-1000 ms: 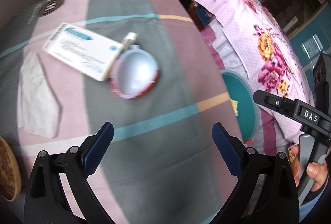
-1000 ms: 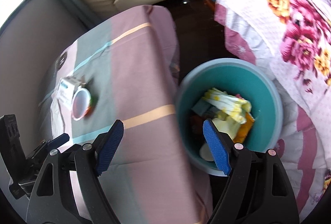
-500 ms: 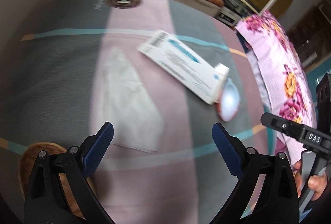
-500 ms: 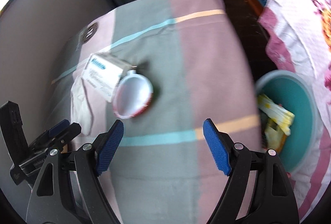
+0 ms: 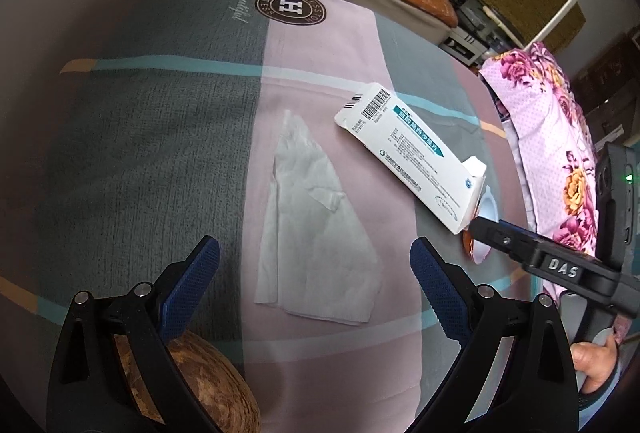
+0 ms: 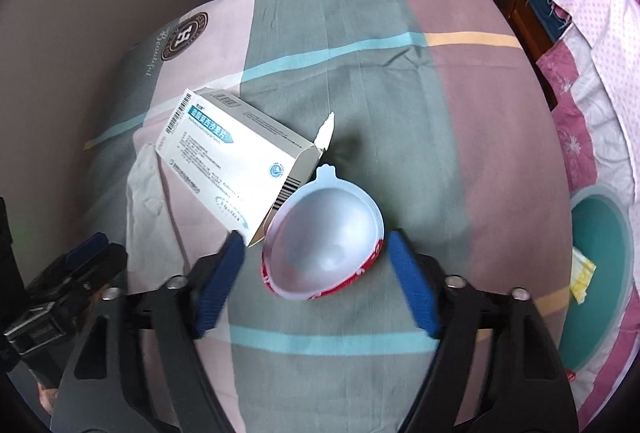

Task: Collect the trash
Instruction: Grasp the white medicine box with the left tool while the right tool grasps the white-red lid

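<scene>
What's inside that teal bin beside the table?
In the right view, the teal bin shows only a yellow-white wrapper at its near edge. The rest of its inside is cut off by the picture's edge.

A table draped in a grey, pink and teal striped cloth point(image 5: 320, 45) carries a flat crumpled white tissue point(image 5: 316, 229), a white cardboard medicine box point(image 6: 232, 169) just beside it, and a small white plastic cup with a red band point(image 6: 328, 237) touching the box's open end
</scene>
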Tool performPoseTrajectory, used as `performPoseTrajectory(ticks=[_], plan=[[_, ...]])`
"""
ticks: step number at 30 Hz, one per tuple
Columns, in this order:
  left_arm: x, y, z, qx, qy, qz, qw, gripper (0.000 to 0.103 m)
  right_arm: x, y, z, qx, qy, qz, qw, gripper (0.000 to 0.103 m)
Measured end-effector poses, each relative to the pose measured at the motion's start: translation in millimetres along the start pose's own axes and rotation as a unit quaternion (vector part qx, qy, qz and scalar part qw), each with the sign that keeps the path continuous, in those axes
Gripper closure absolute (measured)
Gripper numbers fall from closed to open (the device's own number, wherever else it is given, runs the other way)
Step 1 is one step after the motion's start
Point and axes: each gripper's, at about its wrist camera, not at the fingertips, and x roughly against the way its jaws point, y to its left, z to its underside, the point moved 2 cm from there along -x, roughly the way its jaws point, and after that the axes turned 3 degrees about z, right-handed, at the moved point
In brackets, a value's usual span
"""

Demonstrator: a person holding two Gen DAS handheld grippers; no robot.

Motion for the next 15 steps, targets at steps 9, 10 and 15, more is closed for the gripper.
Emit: performPoseTrajectory(ticks=[9,10,15], plan=[[-5.4,-19.9,-1.2,-0.002,0.005,0.002,1.0000,0.007,6.2,-11.6,4.6,0.008,-0.019,-0.005,1.000,0.045],[-6.8,-23.5,-1.5,-0.002,0.006,0.003,1.0000,0.007,9.5,-15.5,4.6,0.005,-0.022,-0.007,1.000,0.045],[-17.8,-46.8,-5.6,0.010,0.010,0.018,0.9997,0.007,22.5,-33.0,4.8,-0.008,-0.035,-0.010,0.999,0.044]])
